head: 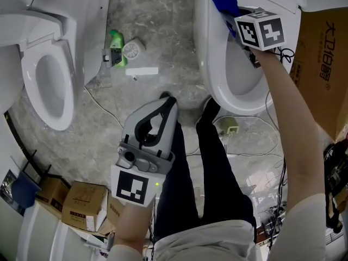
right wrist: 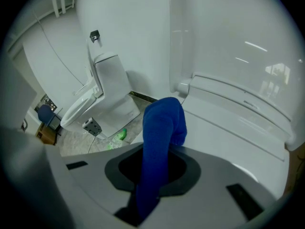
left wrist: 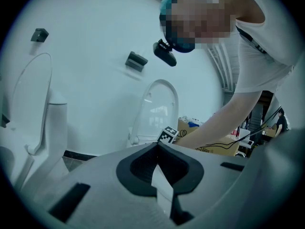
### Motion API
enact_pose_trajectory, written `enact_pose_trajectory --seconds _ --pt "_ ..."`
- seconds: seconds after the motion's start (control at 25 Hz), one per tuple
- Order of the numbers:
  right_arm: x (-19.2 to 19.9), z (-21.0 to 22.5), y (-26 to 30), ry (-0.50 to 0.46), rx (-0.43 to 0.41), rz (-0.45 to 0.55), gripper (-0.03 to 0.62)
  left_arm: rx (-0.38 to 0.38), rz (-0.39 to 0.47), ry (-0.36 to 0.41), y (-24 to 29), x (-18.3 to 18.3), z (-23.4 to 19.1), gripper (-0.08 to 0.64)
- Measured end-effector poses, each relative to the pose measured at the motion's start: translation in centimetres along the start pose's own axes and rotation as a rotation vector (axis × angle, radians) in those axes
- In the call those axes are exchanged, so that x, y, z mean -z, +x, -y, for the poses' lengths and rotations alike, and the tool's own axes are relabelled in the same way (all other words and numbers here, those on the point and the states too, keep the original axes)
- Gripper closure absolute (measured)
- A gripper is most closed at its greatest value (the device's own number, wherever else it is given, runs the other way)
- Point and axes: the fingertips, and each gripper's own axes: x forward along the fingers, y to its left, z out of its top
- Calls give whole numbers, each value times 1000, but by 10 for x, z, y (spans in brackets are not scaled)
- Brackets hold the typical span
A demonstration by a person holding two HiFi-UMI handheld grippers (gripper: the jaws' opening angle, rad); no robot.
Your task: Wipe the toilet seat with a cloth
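The right gripper is clenching the blue terry cloth at the white oval toilet seat's eleven o'clock rim, apparently touching; pressing flatter is advisable. The left gripper is hanging clenched, empty.

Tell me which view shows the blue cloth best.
The right gripper view: the blue cloth fills its centre, clamped in the right gripper. The head view catches only a blue corner beyond the marker cube; the left gripper view shows none.

The raised lid walls off the seat behind; the bowl gapes open.
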Motion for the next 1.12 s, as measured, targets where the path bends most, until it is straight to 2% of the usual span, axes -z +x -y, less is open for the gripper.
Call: enact_pose_trajectory --seconds 0.6,1.12 --pt "20 -26 -6 51 -5 17 529 -3 -5 0 -11 4 7 554" --pt "49 -54 -17 154 -21 86 531 66 -28 20 -14 14 30 554"
